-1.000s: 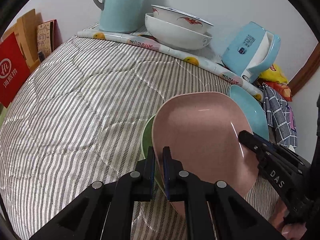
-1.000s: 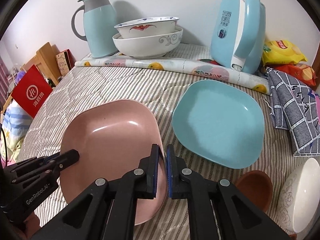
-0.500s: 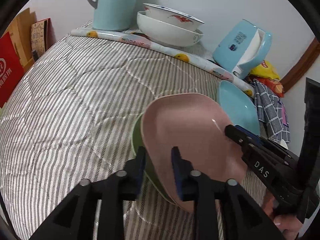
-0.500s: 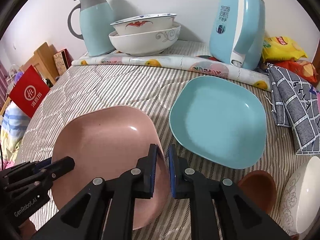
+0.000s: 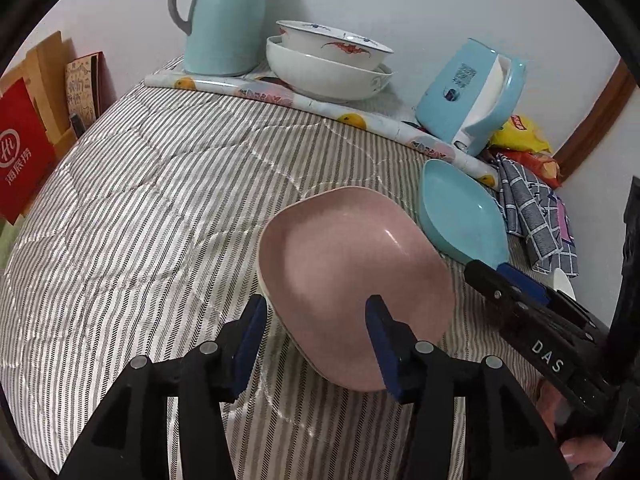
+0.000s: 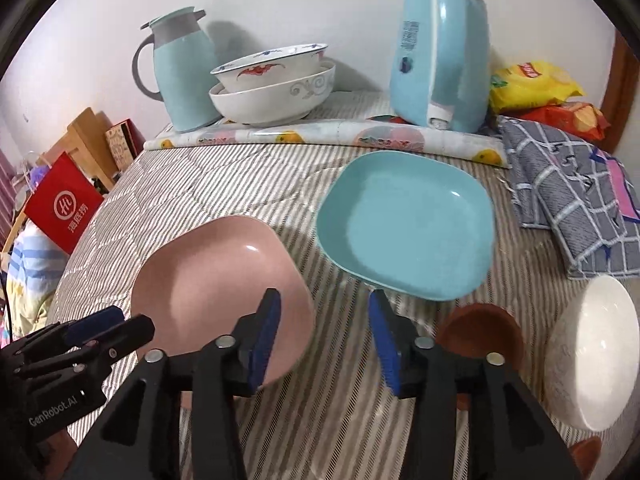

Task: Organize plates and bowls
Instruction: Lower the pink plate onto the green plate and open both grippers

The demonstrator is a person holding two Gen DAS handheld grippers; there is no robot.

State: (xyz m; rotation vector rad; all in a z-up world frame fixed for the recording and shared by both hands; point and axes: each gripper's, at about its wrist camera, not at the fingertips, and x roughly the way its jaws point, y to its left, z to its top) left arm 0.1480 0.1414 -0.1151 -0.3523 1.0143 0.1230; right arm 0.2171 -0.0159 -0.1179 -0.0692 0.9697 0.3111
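A pink square plate [image 5: 352, 276] [image 6: 216, 284] lies flat on the striped bed cover, with another plate's rim [image 5: 261, 280] peeking out under its left edge. My left gripper [image 5: 316, 316] is opening. The plate's near edge sits between its blue pads, which do not press on it. My right gripper [image 6: 324, 304] is opening too, its left finger above the plate's right edge and not gripping. A light blue square plate [image 6: 408, 220] [image 5: 460, 216] lies to the right. Two white patterned bowls [image 6: 272, 88] [image 5: 328, 64] stand nested at the back.
A small brown bowl [image 6: 480, 332] and a white bowl [image 6: 592, 360] sit at the near right. A thermos jug [image 6: 184, 76], a blue kettle [image 6: 440, 52], snack bags [image 6: 532, 84] and a checked cloth [image 6: 572, 200] line the back and right. A red bag [image 6: 60, 208] stands off the left edge.
Both grippers were shut on the pink plate's edges. They have opened, let it go and drawn back a little, and the plate now rests flat.
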